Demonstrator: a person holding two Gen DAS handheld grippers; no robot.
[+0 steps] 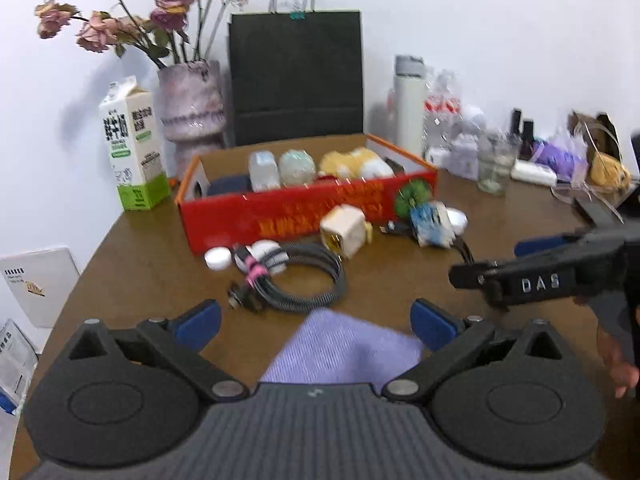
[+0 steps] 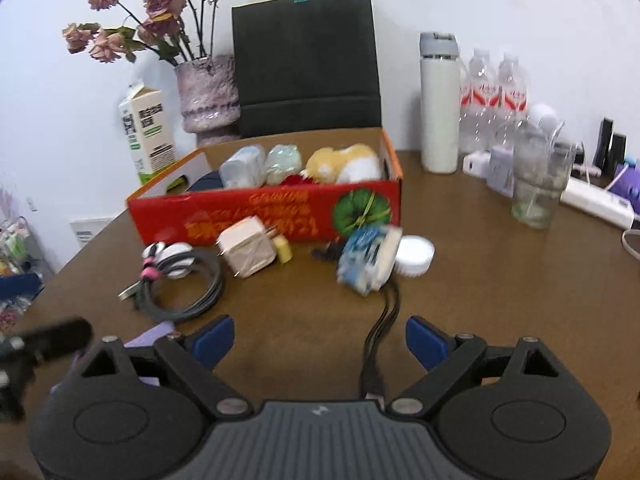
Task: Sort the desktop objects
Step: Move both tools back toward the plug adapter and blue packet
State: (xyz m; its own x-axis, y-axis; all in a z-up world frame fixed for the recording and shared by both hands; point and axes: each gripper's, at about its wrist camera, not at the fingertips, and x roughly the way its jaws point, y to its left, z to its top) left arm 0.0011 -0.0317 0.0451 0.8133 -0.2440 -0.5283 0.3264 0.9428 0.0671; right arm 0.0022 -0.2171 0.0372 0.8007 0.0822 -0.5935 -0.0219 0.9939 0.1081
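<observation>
One red box [image 2: 280, 216], one black bag [image 2: 306, 56], one milk carton [image 1: 134, 144]. Two water bottles [image 2: 494, 96], one white flask [image 2: 439, 104], one vase [image 2: 208, 92]. One coiled cable [image 1: 296, 280] was counted.

Box [image 2: 264, 216] is set mid-table; cable [image 2: 180, 284], adapter [image 2: 246, 252] lie before it; bag [image 2: 306, 56] stands behind; carton [image 2: 148, 132] left.

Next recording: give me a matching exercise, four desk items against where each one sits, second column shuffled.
Items:
1. milk carton
2. yellow plush toy
3. coiled cable
4. white flask

Places:
A. inside the red box
B. on the table in front of the red box
C. left of the vase
D. right of the red box, beside the water bottles

Pairs: 1-C, 2-A, 3-B, 4-D
</observation>
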